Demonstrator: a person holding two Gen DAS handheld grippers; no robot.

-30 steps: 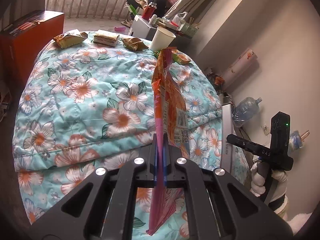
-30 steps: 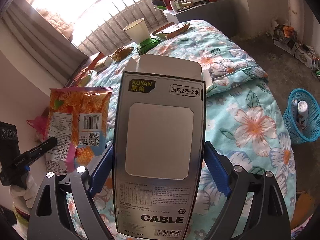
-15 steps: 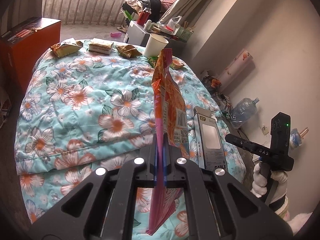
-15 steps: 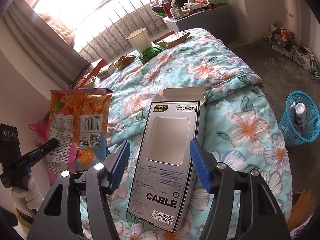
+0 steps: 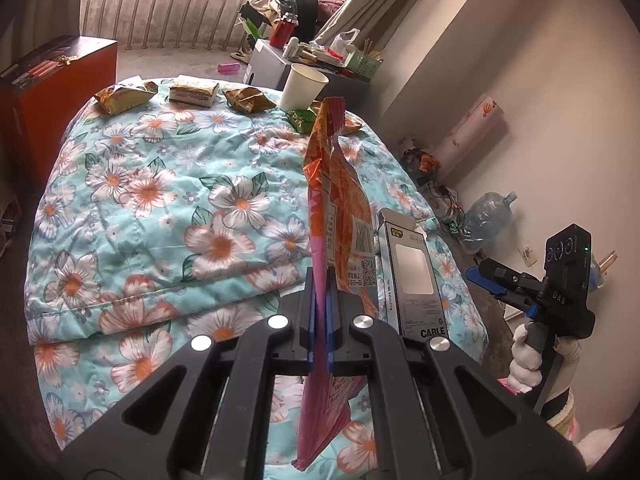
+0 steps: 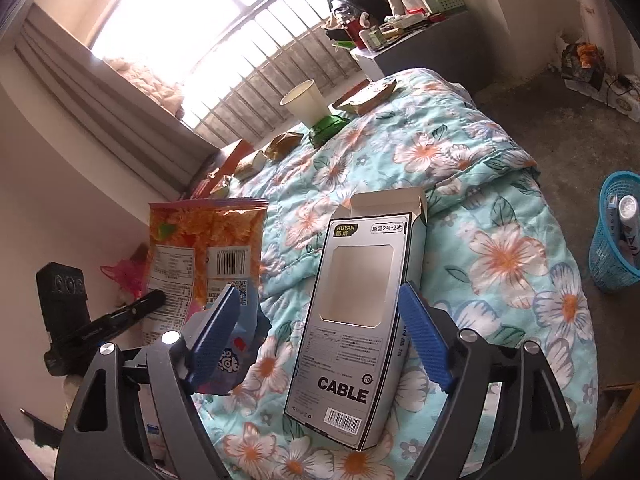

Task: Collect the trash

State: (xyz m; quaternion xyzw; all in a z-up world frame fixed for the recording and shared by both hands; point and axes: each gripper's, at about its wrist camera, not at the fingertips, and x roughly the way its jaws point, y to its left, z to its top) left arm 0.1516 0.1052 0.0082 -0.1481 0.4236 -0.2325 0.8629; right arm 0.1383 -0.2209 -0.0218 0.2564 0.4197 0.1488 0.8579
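1. Covering most of both views, a floral quilt [image 5: 168, 208] lay over a bed beneath a barred window [image 6: 224, 40].
2. A blue basket [image 6: 612, 256] stood on the floor beside the bed, with a bottle-like thing inside.
3. The cable box [image 6: 356, 312], its top flap open, lay flat on the quilt near the bed's near edge, between the right gripper's [image 6: 320, 340] blue pads [image 6: 424, 336]; a gap showed on each side. Those jaws had just been widening and stood spread, pressing on nothing.
4. The left gripper [image 5: 319, 320] was clamped tight on an orange snack bag [image 5: 340, 208], held upright and edge-on above the quilt, just beside the box.
5. A paper cup [image 5: 302, 88] stood upright at the quilt's far end, touching a crumpled green wrapper [image 5: 302, 118].
6. Three more wrappers [image 5: 192, 92] sat in a row along that far edge, apart from one another.
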